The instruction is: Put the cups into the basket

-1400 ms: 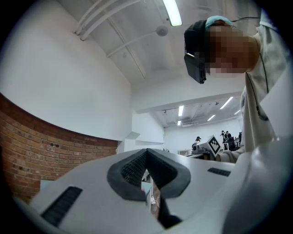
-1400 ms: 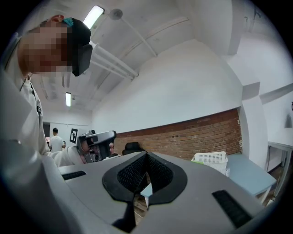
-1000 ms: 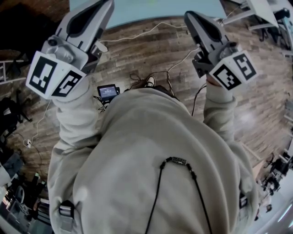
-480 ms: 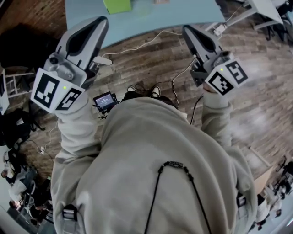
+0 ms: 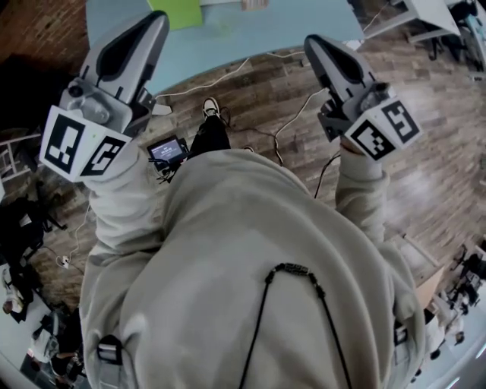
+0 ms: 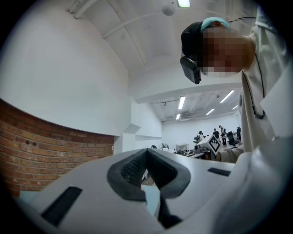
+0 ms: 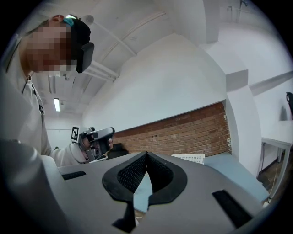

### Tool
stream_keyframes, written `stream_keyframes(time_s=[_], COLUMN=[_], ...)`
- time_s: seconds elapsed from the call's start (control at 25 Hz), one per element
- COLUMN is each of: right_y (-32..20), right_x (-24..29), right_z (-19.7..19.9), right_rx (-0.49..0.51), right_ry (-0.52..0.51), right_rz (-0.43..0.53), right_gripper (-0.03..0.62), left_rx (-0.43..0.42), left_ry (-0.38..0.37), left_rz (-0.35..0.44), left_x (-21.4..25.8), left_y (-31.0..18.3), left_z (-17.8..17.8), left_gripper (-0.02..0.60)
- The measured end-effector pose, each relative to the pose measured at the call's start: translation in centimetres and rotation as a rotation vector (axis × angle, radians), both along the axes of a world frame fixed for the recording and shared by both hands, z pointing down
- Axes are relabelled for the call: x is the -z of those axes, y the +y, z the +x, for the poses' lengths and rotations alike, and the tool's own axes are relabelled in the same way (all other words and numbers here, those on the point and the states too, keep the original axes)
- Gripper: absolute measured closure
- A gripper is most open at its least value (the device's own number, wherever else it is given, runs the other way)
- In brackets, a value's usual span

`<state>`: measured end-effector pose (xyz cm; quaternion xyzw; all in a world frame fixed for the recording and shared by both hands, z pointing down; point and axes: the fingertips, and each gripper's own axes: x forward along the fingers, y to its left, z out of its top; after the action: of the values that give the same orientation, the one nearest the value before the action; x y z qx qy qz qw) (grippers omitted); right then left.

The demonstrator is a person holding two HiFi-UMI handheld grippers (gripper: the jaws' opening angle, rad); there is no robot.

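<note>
1. The left gripper (image 5: 158,18) is held out level ahead of the chest. Its jaws are seen pressed together at the tips, with nothing between them.
2. The right gripper (image 5: 313,42) is held level likewise, its jaws closed and empty.
3. The pale-sleeved left arm (image 5: 121,205) and right arm (image 5: 363,201) are raised and bent, and the grippers are kept well apart.

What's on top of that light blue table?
A green thing and a pale thing at the picture's edge. The left claw covers part of the table; far side unseen.
</note>
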<state>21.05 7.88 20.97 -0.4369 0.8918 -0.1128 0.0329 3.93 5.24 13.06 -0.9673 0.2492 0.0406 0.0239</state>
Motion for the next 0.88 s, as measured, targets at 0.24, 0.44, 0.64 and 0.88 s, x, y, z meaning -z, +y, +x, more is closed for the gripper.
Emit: stream_keyframes(time_s=[0.24, 0.44, 0.64, 0.88], right_y=[-8.3, -15.0, -20.4, -26.6], right_x=[1.2, 2.1, 1.2, -0.7], right_z=[-2.6, -5.6, -7.2, -9.0], right_rx=[-0.001, 0.019, 0.009, -0.014], right_ry=[0.066, 0.116, 0.132, 0.193], right_rz=[0.026, 0.034, -0.007, -0.074], right_gripper=[0.582, 0.582, 0.582, 0.582], left_rx=[-0.007, -0.04, -0.075, -0.129], left_ry=[0.047, 0.029, 0.01, 0.004], left_rz=[0.0, 0.017, -0.007, -0.043], left_x=[0.0, 0.5, -0.9, -3.2], left_y=[-9.1, -15.8, -21.4, -26.9], left_z=[-2.2, -3.1, -3.7, -4.6], left_gripper=[0.586, 0.586, 0.586, 0.586])
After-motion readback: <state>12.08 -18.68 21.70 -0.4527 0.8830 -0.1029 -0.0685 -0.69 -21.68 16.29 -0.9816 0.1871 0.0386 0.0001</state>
